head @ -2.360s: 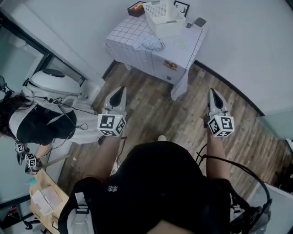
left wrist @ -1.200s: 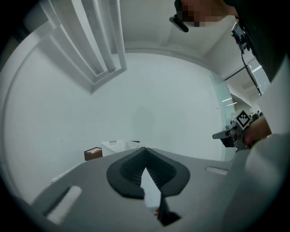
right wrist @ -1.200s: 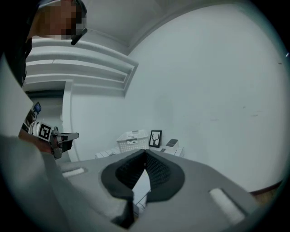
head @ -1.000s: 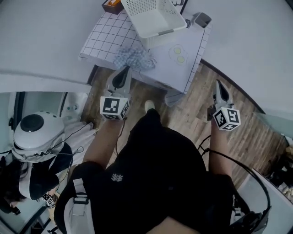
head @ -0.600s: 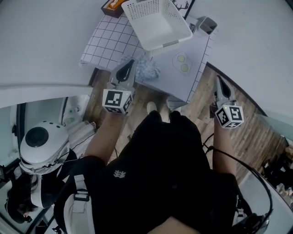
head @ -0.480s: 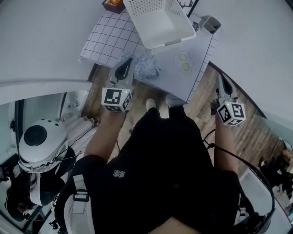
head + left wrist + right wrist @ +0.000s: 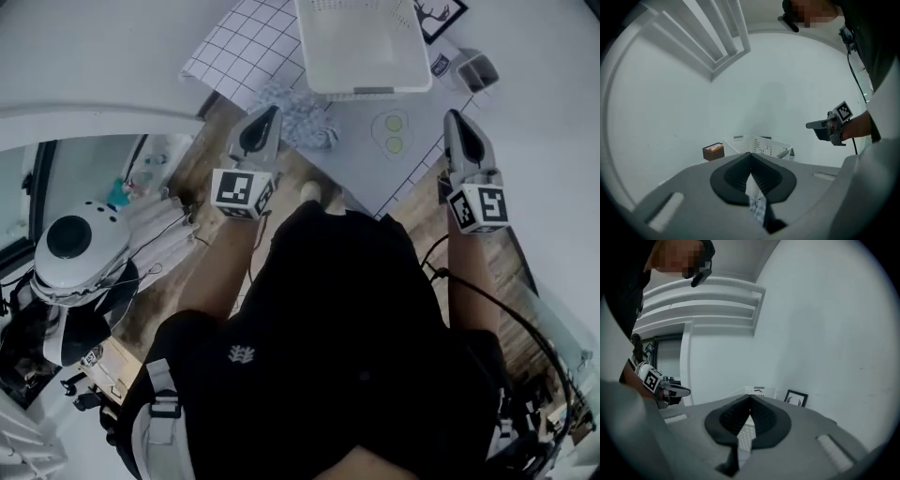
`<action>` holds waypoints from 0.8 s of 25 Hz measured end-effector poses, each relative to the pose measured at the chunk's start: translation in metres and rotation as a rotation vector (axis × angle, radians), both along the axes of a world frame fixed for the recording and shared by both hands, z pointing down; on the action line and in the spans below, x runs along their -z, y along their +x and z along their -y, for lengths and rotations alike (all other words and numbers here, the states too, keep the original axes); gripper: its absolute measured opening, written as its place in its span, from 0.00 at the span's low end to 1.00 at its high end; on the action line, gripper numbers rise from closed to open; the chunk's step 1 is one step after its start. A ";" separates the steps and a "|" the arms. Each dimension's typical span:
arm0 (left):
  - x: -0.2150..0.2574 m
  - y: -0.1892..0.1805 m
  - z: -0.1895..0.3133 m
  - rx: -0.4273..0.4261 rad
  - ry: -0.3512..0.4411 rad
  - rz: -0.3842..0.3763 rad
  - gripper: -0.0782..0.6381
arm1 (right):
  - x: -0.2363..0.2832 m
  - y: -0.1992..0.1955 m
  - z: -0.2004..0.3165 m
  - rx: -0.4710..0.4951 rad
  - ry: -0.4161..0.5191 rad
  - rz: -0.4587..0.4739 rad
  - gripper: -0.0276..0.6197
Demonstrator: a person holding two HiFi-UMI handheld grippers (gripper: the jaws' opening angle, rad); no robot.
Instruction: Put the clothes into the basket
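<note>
A white plastic basket (image 7: 361,47) stands empty on a small table with a grid-pattern cloth (image 7: 234,47). A blue-and-white checked garment (image 7: 305,112) lies crumpled on the table in front of the basket's left corner. My left gripper (image 7: 272,111) is shut and empty, its tip just left of the garment. In the left gripper view the garment (image 7: 757,206) shows below the shut jaws, with the basket (image 7: 759,145) beyond. My right gripper (image 7: 457,114) is shut and empty, over the table's right edge. In the right gripper view the basket (image 7: 746,437) lies ahead.
A small grey holder (image 7: 476,67) and a framed picture (image 7: 441,14) stand right of the basket. A brown box (image 7: 714,151) sits at the table's back left. A white round appliance (image 7: 70,248) and a dark glass panel are on the left, over the wood floor.
The view has closed in on the table. Both grippers have moved forward: the left tip now reaches the garment, the right is over the table's right side. Both stayed shut.
</note>
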State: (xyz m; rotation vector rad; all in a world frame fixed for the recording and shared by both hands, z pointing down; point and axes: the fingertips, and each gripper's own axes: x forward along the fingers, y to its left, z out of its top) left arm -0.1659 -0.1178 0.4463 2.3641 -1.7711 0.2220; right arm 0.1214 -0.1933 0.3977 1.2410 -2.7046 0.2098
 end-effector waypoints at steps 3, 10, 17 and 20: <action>-0.004 0.023 -0.004 0.060 0.028 0.047 0.12 | -0.017 0.015 0.007 0.066 0.040 0.038 0.05; -0.038 0.036 -0.010 0.059 0.003 0.055 0.12 | -0.049 0.017 0.018 0.063 0.037 0.040 0.05; -0.094 0.032 -0.006 -0.050 -0.044 0.054 0.15 | -0.074 -0.003 0.026 0.024 0.026 -0.031 0.05; -0.114 0.025 -0.003 -0.054 -0.068 0.061 0.24 | -0.092 -0.008 0.024 0.003 -0.027 -0.019 0.05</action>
